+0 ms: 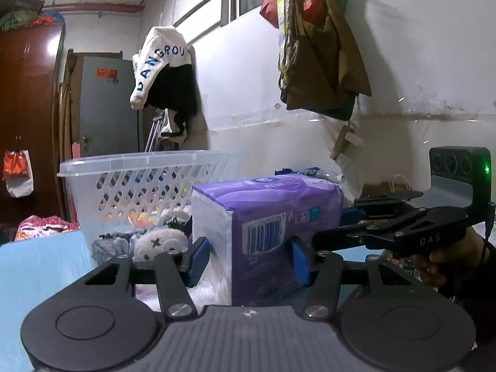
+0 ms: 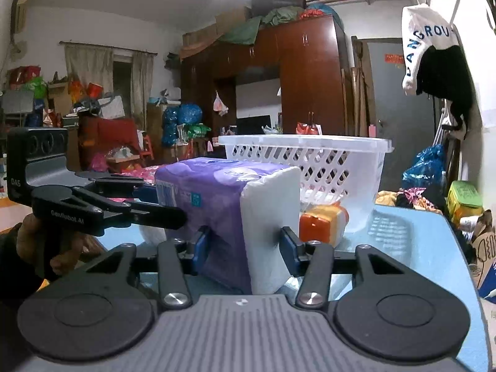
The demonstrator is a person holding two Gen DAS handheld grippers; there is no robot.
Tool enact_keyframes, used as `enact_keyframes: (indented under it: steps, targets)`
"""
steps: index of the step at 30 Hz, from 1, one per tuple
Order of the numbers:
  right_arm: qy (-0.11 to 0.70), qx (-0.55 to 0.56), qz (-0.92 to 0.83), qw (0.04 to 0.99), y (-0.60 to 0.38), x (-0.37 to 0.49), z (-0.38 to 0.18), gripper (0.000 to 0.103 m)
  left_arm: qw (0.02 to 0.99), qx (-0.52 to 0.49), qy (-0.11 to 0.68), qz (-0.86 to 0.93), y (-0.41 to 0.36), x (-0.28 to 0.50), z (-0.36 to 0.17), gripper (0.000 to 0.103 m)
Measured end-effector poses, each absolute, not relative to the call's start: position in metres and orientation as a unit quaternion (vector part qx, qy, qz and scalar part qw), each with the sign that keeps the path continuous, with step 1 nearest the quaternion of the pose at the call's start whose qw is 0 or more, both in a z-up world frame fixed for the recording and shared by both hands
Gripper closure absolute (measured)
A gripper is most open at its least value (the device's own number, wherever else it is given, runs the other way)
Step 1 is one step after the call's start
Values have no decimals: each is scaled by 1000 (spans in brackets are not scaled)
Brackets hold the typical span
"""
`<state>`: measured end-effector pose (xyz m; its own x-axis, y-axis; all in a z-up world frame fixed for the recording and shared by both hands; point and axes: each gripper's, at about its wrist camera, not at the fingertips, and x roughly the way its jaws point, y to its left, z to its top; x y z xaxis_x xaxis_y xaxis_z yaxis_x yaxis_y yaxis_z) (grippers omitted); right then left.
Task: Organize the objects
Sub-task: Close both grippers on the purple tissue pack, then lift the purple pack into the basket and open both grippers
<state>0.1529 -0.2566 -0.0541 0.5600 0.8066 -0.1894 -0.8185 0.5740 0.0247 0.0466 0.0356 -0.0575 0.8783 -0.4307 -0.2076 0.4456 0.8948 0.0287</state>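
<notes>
On the blue table (image 1: 37, 266), the left gripper (image 1: 251, 257) clamps one end of the purple tissue pack (image 1: 272, 217) — the right gripper (image 2: 245, 248) clamps its other end, both jaws pressed against it. The white basket (image 2: 310, 161) stands just behind, an orange packet (image 2: 322, 223) beside it.

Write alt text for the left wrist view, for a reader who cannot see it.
The left gripper clamps one end of a purple tissue pack, while the right gripper reaches in from the right to the pack's far end. Behind stands a white plastic basket, with fuzzy slippers lying by it on the blue table.
</notes>
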Motion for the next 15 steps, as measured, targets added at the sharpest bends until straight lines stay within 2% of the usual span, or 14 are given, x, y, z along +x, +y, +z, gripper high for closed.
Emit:
enact_keyframes:
  steps: [15]
  targets:
    - [79, -36, 457, 885, -254, 153, -43, 52, 973, 54, 74, -210, 28, 39, -43, 46]
